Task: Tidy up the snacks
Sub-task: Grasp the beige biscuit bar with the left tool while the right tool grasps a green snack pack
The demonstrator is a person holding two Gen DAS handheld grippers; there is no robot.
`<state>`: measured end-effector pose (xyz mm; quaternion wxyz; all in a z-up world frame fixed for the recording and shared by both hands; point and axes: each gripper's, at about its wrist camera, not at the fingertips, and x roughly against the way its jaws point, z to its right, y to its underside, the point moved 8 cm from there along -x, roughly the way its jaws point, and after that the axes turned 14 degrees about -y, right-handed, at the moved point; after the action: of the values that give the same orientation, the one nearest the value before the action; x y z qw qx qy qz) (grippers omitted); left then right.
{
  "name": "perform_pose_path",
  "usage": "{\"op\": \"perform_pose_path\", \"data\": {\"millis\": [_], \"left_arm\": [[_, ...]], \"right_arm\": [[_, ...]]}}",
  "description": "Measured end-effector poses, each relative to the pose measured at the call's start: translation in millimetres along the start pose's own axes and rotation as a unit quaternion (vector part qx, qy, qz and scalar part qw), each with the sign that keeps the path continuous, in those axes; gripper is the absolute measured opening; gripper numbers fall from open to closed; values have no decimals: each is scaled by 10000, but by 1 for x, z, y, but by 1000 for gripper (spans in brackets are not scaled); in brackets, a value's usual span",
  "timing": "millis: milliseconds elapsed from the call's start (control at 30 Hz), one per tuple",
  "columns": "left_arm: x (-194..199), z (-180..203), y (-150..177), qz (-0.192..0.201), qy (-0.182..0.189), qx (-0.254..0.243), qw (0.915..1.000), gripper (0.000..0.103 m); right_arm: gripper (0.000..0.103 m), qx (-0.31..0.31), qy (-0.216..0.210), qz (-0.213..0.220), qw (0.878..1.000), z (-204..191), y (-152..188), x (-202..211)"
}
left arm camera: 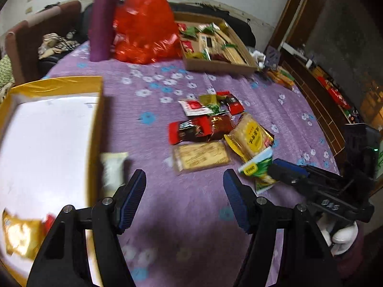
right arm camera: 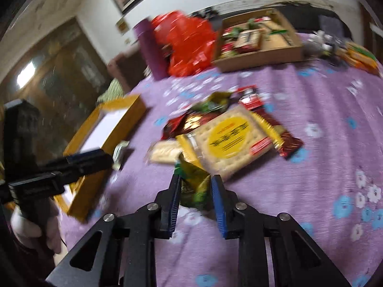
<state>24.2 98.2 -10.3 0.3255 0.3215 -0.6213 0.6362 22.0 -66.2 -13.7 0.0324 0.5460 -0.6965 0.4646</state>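
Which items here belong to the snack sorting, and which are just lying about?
Job: green snack packet between the right gripper jaws; cracker pack; loose snack pile; yellow box; cardboard tray.
Lying about: purple roll; red plastic bag.

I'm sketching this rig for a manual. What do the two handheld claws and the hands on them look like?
Both match: the left claw and right claw have matte black angular frames with triangular cutouts and silver round pivot bolts. Each finger ends in a blue ribbed pad. Pale lettering, too blurred to read, marks the right claw's side in the left view. The right hand wears a white glove; a dark maroon sleeve shows below it.
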Motion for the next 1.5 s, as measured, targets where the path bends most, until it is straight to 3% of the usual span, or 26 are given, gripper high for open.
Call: {"op": "perform_pose_path", "data": {"millis": [167,333,367,400,467,533,567,633,667,767,867,967,1033,1133,1333,1467,1500], "left_arm": [[-35,16,-9,-149,-426,-586,9973,66],[-63,30,-20,-102,-425,-1075,9932,66],[-65,34,-19,-101,-377,-1149,9926,71],[-64,39,-16,-135,-209,-1217,9923,72],[-58,45,-10,-136,-241,-1469,9888,72],[-53,50,-1,-190,-178,-1704,9850,56],[-51,51,4,-247,-142,-1809,9831,54],[-46,51,8,-170,-265,-1965,9800,54],[-43,50,7,-109,-271,-1986,9796,54],[-40,53,4,53,-364,-2124,9765,54],[-48,64,7,38,-447,-2498,9672,56],[-47,75,8,310,-586,-2757,9590,57],[-48,76,7,262,-568,-2707,9606,54],[-48,76,7,133,-278,-2499,9678,41],[-41,72,13,188,-299,-2112,9768,31],[-22,56,11,287,-86,-1490,9884,9],[-17,50,11,333,-107,-1363,9900,8]], "right_arm": [[26,-135,-100,-33,9999,7,0,0],[25,-57,-164,-113,9998,4,4,-3],[25,-45,-160,-121,9998,3,5,-3],[25,-43,-159,-123,9998,3,5,-3],[29,-84,-196,-151,9997,4,6,-5],[29,-97,-206,-178,9996,4,7,-7],[31,-79,-217,-183,9996,3,7,-8],[44,-27,-208,-215,9995,1,8,-12],[46,-12,-218,-238,9995,0,8,-14],[48,50,-271,-263,9993,-5,8,-21],[48,121,-260,-317,9991,-8,9,-28],[47,230,-175,-334,9990,-10,12,-33],[39,208,-173,-313,9991,-9,11,-34],[34,46,-261,-283,9992,-5,11,-32],[33,80,-109,-35,9999,-4,9,-17],[33,64,-94,19,9999,-3,9,-14],[33,67,-90,22,9999,-3,9,-14]]}}
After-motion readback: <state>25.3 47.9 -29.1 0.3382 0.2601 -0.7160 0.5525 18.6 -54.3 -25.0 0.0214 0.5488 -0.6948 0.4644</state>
